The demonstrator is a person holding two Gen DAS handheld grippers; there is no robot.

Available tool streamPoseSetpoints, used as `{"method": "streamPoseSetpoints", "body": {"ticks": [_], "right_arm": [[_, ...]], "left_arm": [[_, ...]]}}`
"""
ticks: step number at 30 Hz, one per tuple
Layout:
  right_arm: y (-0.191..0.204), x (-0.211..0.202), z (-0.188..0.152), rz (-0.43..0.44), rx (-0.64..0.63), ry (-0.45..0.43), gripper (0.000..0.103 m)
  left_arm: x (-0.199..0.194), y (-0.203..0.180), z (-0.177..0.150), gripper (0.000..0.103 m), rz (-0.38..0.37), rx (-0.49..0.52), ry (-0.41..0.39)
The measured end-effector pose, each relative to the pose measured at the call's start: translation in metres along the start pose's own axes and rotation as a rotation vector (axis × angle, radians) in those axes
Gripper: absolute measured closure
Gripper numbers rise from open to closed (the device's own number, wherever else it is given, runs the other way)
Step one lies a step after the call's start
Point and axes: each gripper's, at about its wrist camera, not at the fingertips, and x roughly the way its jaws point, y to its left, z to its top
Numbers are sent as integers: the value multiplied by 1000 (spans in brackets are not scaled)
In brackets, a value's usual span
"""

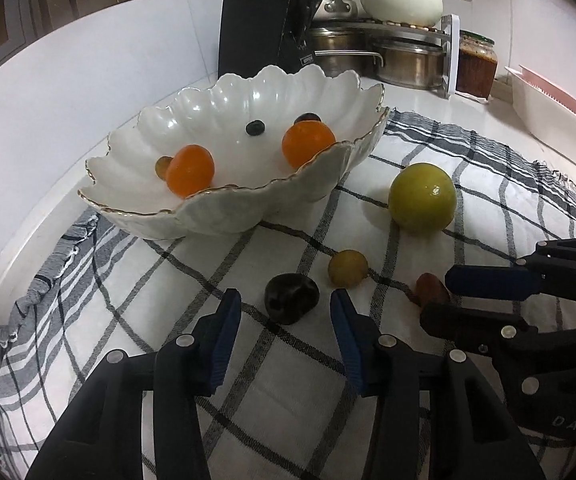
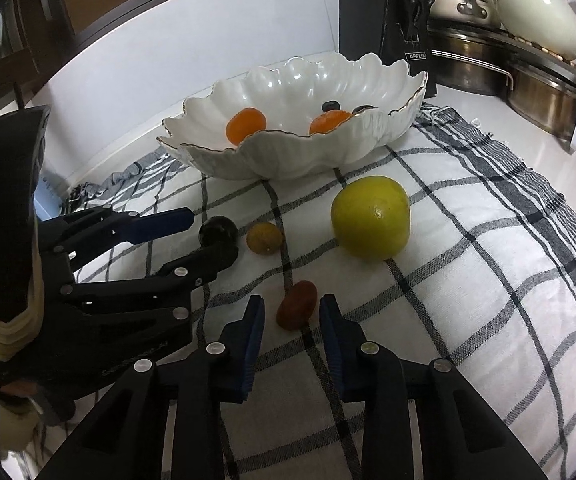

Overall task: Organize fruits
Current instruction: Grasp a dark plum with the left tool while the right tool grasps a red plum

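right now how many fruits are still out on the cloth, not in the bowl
4. The big green fruit lies nearest the bowl, the small yellow fruit beside the dark plum, and the small red fruit closest to the right tongs. None appear hidden.

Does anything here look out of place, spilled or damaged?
Nothing looks spilled or damaged. Four fruits lie outside the white scalloped bowl on the checked cloth: a large green round fruit, a small yellow-green one, a dark plum, a reddish-brown date.
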Motion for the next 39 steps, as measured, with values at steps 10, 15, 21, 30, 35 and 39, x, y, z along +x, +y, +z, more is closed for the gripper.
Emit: {"method": "streamPoseSetpoints", "body": {"ticks": [10,15,21,30,35,39], "right_arm": [[-4,5,3,-13,1,5,82],[-3,6,3,-18,-21,-4,84],[-4,0,4,-5,-19,-21,84],[0,-15,4,20,-38,-53,84],[2,-29,6,29,-53,-80,84],[1,-41,8,32,-65,-106,84]], "left_arm": [[11,1,4,66,-11,-14,30],[11,2,4,74,-12,-18,35],[0,3,1,74,1,-38,21],[-25,3,0,74,23,-98,-9],[-39,1,1,74,37,-132,-28],[-52,-3,4,74,54,-152,-47]]}}
